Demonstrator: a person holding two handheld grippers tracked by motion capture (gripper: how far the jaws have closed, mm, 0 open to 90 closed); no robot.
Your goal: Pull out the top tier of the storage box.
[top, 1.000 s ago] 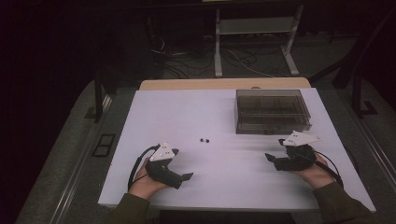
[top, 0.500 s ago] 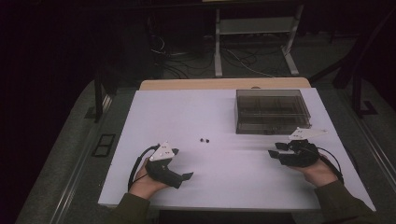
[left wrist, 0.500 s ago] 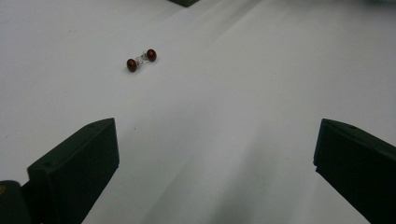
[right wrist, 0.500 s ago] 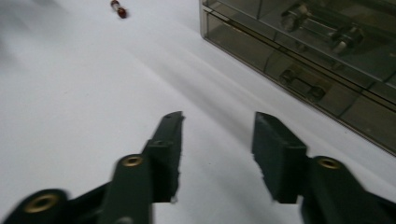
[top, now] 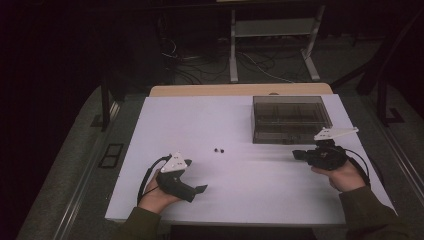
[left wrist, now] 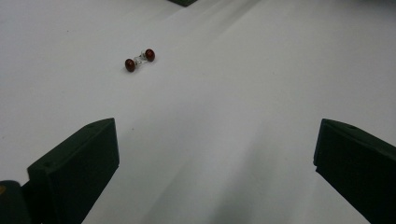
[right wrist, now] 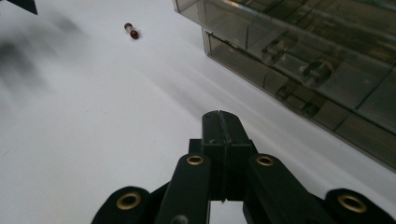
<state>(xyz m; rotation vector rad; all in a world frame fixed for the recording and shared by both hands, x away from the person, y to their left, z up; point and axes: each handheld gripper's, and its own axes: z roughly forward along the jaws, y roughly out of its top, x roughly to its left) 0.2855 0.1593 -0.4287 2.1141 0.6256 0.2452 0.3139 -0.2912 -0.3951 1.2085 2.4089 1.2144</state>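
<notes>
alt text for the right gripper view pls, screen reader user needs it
The right gripper points across a white table with its two black jaws pressed shut and nothing between them. A smoky transparent compartment box sits ahead to the right, and a small pair of dark red beads lies apart from it at upper left.

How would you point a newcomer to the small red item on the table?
Start at the smoky clear organizer box on the white table. Look left of its front corner: the pair of dark red beads lies alone between both grippers. A clear link joins them.
</notes>
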